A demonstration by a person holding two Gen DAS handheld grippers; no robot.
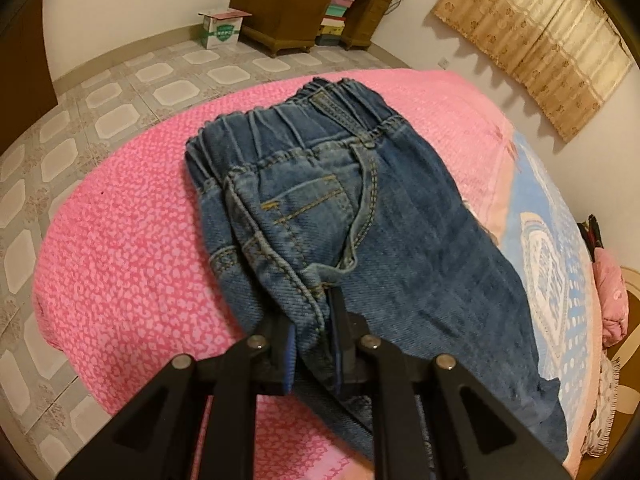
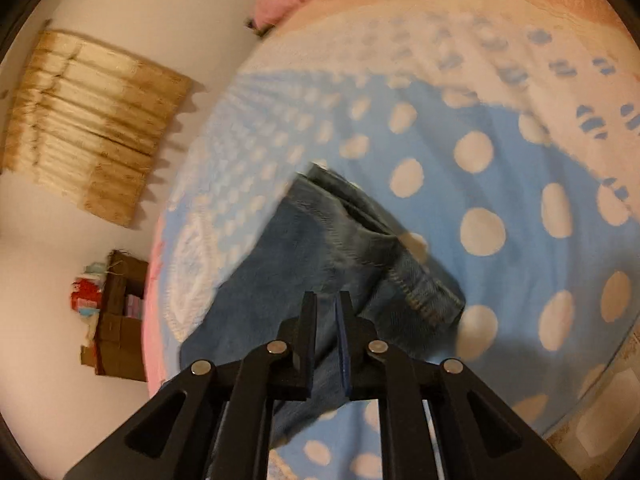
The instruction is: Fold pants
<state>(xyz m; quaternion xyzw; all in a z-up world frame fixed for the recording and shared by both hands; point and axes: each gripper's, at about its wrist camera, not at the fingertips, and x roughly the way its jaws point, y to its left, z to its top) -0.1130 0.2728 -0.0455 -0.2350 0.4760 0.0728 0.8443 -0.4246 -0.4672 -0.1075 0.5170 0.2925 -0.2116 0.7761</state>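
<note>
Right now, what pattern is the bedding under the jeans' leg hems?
Light blue with white polka dots, under the jeans; clearest in the right wrist view.

Cardboard box [image 1: 221,29] beside wooden cabinet [image 1: 286,2]; beige curtain [image 1: 536,40] on wall.

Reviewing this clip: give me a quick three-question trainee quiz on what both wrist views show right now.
1. True or false: the left gripper is shut on the jeans.
2. In the left wrist view, the elastic waistband rests on which cover? A) pink patterned blanket B) bare floor tiles C) wooden desk
3. Fill in: in the right wrist view, the hem end of the jeans lies over a blue blanket with white ____.

Key: 1 true; 2 A; 3 dots.
</note>
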